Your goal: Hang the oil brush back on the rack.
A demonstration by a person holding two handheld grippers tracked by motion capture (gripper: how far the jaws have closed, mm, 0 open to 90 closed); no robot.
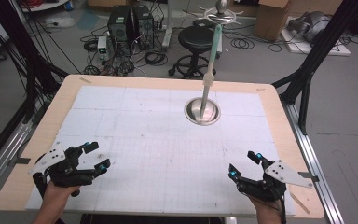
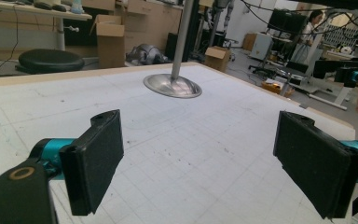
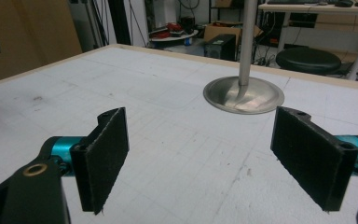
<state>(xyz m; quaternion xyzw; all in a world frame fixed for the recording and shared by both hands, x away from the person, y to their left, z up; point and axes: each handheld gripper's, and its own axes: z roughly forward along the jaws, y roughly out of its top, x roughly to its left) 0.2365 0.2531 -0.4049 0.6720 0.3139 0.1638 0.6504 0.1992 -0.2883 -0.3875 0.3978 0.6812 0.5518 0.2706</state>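
A person's two hand-held grippers rest low over a white gridded mat on a pale wooden table, each near a front corner and well apart from the other. The left gripper has its jaws spread wide with nothing between them; the right gripper likewise stands wide open and empty. Beyond them, toward the far middle of the mat and clear of both grippers, sits a round polished metal base carrying a slim upright metal pole. In both gripper views the pole is cut off at the top edge. In the high view its upper part, a pale green section ending in a metal ring, blends into the cluttered floor behind. The person's forearms are cut off at the bottom edge.
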